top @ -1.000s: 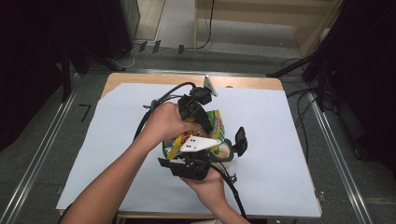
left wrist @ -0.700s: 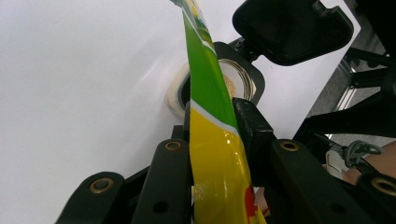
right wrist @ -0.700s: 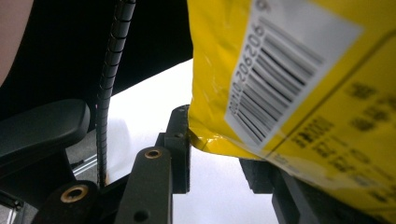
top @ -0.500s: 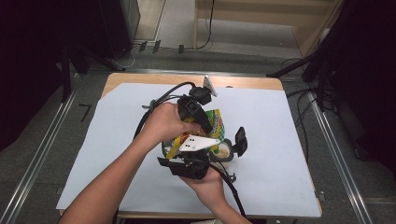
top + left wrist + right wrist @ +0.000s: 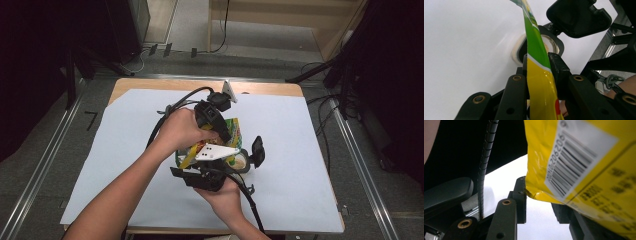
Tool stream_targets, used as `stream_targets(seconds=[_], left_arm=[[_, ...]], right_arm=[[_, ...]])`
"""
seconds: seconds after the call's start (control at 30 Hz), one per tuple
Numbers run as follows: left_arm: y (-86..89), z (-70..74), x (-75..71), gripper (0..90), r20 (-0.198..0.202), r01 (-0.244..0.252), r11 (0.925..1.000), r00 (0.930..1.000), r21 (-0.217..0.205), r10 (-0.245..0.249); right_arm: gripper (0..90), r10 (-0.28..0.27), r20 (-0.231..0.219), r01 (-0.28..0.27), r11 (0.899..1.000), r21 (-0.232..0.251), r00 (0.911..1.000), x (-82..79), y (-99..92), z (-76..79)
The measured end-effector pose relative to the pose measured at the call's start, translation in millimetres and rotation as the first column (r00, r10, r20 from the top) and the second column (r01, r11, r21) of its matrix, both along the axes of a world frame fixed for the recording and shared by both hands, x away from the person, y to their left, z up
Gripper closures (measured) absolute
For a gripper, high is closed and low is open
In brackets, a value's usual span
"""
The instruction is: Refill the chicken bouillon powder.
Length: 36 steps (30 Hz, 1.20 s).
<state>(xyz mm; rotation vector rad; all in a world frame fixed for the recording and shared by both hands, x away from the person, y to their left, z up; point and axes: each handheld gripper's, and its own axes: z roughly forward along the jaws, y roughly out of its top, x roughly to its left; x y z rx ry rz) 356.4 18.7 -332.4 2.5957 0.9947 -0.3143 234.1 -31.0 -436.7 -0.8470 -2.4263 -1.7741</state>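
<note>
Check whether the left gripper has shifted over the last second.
No. In the high view the left gripper sits at the same spot against the white sheet, jaws shut on the yellow bag.

Both hand-held grippers (image 5: 225, 150) clamped, close together

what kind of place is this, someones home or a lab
Likely a lab recording bay, not a home: a table under plain white sheeting, metal rails alongside it, cables across the floor, dark equipment around.
</note>
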Motion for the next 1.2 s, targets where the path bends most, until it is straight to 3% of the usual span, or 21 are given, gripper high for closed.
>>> stream_targets(seconds=[0.73,1.2], left_arm=[[-2.7,-3.6,8.6,76.9,-0.034,-0.008,0.9999,0.9994,-0.009,0.007],[-7.6,-4.8,10.2,76.7,-0.034,0.006,1.0000,0.9994,-0.006,-0.006]], right_arm=[[68.7,-0.013,-0.013,0.012,1.000,-0.017,0.9998,0.8,-4.1,3.5],[68.6,-0.025,-0.014,0.024,0.999,-0.024,0.9996,1.9,-7.7,3.6]])
